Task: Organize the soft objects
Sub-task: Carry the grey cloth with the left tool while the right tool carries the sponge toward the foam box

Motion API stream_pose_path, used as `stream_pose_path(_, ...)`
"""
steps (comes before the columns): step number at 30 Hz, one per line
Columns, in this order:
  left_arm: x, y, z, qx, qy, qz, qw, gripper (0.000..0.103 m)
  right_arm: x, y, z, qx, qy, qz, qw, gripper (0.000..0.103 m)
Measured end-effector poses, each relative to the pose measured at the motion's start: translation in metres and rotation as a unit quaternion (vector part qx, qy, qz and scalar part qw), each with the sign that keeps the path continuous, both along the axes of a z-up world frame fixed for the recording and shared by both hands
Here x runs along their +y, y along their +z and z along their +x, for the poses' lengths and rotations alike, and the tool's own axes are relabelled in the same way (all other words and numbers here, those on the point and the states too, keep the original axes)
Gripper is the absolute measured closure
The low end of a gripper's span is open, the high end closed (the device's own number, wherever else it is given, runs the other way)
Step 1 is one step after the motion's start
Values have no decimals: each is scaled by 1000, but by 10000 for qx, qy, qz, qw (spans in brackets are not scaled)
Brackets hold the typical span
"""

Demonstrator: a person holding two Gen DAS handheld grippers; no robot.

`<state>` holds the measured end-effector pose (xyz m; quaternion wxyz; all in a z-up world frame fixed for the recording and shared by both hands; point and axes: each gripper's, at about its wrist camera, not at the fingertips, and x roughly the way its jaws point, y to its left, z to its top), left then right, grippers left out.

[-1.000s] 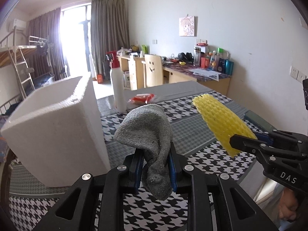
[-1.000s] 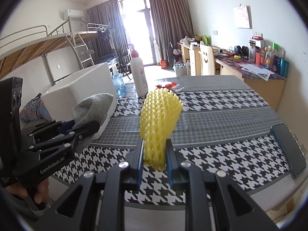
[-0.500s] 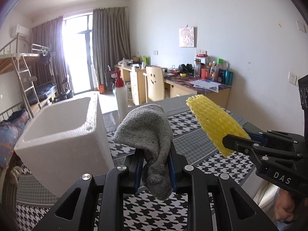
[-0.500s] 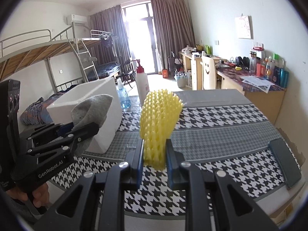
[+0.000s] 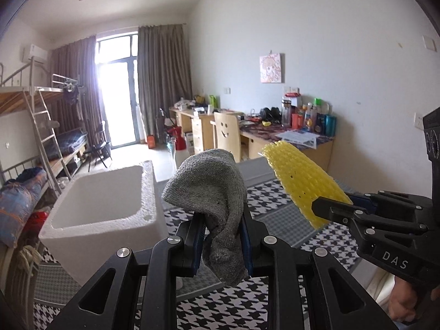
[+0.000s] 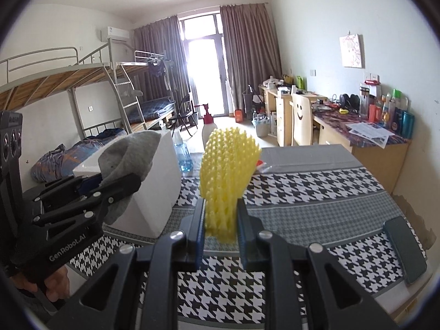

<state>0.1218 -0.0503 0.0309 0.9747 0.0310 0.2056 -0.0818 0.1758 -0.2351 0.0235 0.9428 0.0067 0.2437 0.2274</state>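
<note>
My left gripper (image 5: pixel 221 236) is shut on a grey sock (image 5: pixel 211 189), held up in the air above the table. The sock also shows at the left of the right wrist view (image 6: pixel 129 154). My right gripper (image 6: pixel 221 228) is shut on a yellow foam net sleeve (image 6: pixel 228 165), which stands upright between the fingers; it also shows at the right of the left wrist view (image 5: pixel 302 184). A white foam box (image 5: pixel 101 206) with an open top stands on the table to the left of the sock.
The table has a black-and-white houndstooth cloth (image 6: pixel 302 187). A white spray bottle with a red top (image 6: pixel 207 126) and a clear bottle (image 6: pixel 183 154) stand behind the box. A dark flat object (image 6: pixel 404 247) lies at the table's right edge. A desk (image 6: pixel 365 140) and bunk bed (image 6: pixel 68 82) stand beyond.
Both grippers have risen with their loads, so the box's open top now shows from above. The sock and the yellow sleeve stay gripped.
</note>
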Motion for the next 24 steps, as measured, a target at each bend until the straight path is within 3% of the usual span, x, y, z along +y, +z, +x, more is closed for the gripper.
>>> stream_pose_path(24,14,18,10,-323,156,67,9993,78,22,18,14,-199,205,26,9996,79)
